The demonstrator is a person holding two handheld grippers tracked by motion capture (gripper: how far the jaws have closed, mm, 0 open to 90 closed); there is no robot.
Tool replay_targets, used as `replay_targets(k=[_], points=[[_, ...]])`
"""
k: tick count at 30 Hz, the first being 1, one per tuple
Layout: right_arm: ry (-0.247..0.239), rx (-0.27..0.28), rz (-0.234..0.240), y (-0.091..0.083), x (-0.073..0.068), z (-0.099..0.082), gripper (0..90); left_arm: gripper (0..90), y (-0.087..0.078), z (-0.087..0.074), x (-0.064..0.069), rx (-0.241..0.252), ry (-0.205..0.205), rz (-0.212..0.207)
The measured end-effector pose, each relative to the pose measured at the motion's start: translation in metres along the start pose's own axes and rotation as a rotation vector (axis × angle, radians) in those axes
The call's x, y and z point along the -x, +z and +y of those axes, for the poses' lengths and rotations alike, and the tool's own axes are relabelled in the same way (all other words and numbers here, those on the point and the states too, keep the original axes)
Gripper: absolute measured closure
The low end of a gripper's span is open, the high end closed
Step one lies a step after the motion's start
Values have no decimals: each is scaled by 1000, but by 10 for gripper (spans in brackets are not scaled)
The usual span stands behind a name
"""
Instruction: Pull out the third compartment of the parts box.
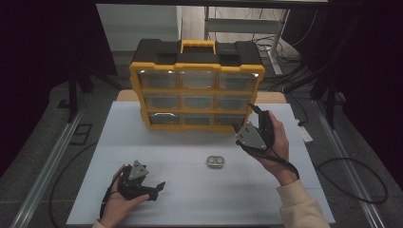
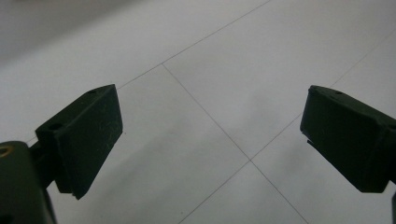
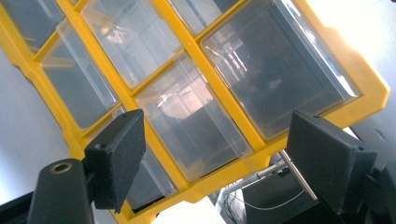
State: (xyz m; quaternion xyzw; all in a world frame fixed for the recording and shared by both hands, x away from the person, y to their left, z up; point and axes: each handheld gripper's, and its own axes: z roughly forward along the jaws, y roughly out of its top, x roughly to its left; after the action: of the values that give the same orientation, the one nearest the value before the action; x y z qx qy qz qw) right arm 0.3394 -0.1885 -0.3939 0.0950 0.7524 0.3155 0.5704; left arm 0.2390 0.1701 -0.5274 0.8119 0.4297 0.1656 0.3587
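White tabletop [image 1: 190,199] with faint grid lines, dark room around it, cables on the floor behind. I see a yellow-and-black drawer organizer [image 1: 196,85] standing upright at the far edge of the table, three by three clear drawers. Right gripper [image 1: 248,124] is raised just beside its lower right corner, jaws spread, nothing between them; its own view looks straight at the clear drawers [image 3: 196,121], tilted in frame. Left gripper [image 1: 154,188] sits low at the near left, well apart from the organizer, jaws spread and holding nothing, bare tabletop under them. Small metal two-ring part [image 1: 215,162] lies on the table between the two grippers, touched by neither.
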Motion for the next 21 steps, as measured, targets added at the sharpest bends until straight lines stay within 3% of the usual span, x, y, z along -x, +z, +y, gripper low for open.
replay_targets(k=[21], points=[[-24,-10,-13,8,7,6,202,63,0,0,0,3,-1,-2]])
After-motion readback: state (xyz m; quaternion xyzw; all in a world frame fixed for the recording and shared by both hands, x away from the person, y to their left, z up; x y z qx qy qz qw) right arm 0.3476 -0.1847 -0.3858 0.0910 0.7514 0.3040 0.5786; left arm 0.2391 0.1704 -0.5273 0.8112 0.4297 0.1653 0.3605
